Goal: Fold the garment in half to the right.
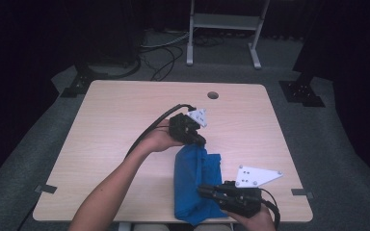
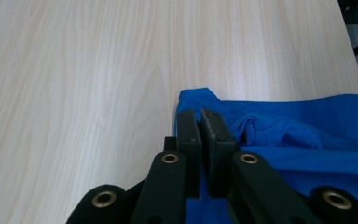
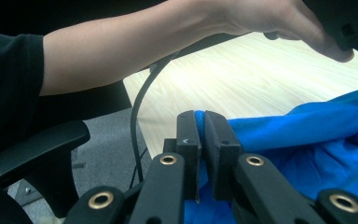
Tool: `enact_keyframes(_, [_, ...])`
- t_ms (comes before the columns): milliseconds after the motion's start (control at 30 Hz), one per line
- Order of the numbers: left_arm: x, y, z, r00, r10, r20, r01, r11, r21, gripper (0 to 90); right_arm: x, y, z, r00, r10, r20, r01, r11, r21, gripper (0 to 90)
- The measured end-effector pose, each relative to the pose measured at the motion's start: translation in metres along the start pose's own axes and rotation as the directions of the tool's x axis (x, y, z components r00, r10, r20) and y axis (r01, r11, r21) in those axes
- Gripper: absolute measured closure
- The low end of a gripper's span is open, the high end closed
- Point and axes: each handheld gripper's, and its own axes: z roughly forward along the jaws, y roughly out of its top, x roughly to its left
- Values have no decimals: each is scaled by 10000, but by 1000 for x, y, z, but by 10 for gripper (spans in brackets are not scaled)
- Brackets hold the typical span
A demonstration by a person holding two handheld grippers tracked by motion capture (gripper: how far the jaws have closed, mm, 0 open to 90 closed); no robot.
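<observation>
A blue cloth lies bunched on the near right part of the wooden table. My left gripper is at the cloth's far end, shut on its corner. In the left gripper view the two jaws stand together with blue cloth showing in the thin gap between them. My right gripper lies low at the cloth's near end and points left, shut on the cloth's edge. In the right gripper view its jaws pinch a fold of the cloth. The person's left forearm crosses above.
A round cable hole sits near the table's far edge. A white metal frame and loose cables are on the floor behind. A black chair armrest is at the table's near side. The table's left half is bare wood.
</observation>
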Motion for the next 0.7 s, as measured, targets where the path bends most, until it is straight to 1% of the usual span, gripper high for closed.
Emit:
enact_keyframes(67, [2,2,6,10000,-1,58,0,10000,76,872,-2,-4,-3,9999,67,95,-67,10000,-2,853])
enact_keyframes(233, [7,5,23,9998,-107,149,100,9990,432,872,-13,-15,-9,9984,552,138,-550,9984,-116,852])
enact_keyframes(333, [8,5,34,9997,-145,192,132,9977,665,871,-19,-24,-11,9962,858,165,-856,9962,-133,853])
enact_keyframes(400, [9,6,40,9996,-161,224,144,9972,735,871,-22,-30,-12,9946,1011,215,-1009,9949,-97,852])
enact_keyframes(567, [12,9,54,9992,-190,345,156,9951,979,870,-27,-41,-18,9913,1261,379,-1259,9920,-96,852])
enact_keyframes(600, [12,9,54,9992,-190,345,156,9951,979,870,-28,-44,-19,9903,1324,420,-1322,9912,-61,852])
enact_keyframes(633, [12,10,60,9990,-182,408,138,9943,1057,870,-29,-46,-20,9899,1356,422,-1356,9908,-30,852])
enact_keyframes(700, [12,11,64,9985,-191,507,134,9938,1105,870,-30,-50,-21,9891,1391,483,-1393,9902,4,851])
